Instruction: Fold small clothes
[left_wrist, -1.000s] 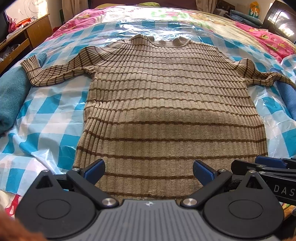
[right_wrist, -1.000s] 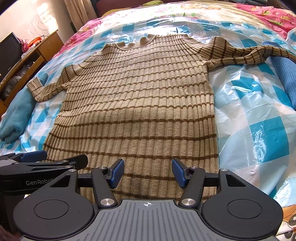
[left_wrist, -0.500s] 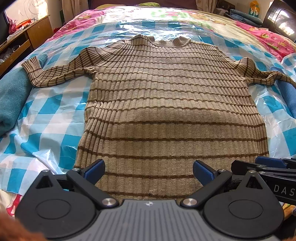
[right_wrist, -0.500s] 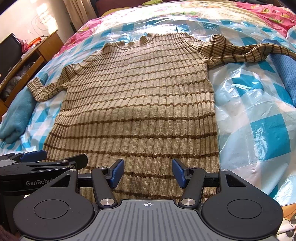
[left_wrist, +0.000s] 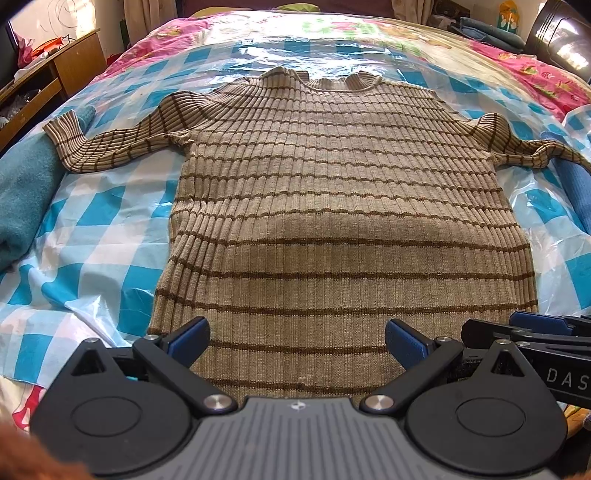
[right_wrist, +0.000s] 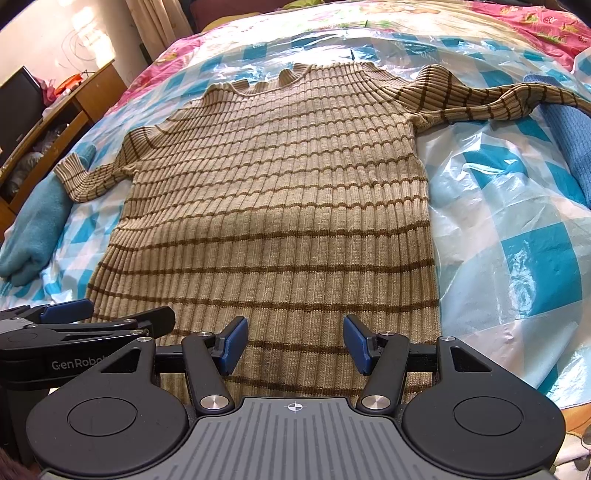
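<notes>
The beige striped ribbed sweater (left_wrist: 332, 206) lay flat on the bed, on a blue-checked plastic sheet (left_wrist: 99, 236), sleeves spread out to both sides. Left tongs (left_wrist: 297, 341) were wide open over the hem, gripping nothing. Right tongs (right_wrist: 295, 343) sat just beside them, also open and empty. Teal cloth (left_wrist: 22, 199) at the left sleeve.

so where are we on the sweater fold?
Done: striped sweater lies flat on the checkered plastic sheet, both sleeves spread out. In hand: nothing; left gripper and right gripper hover open over the hem. Left: every fold.
</notes>
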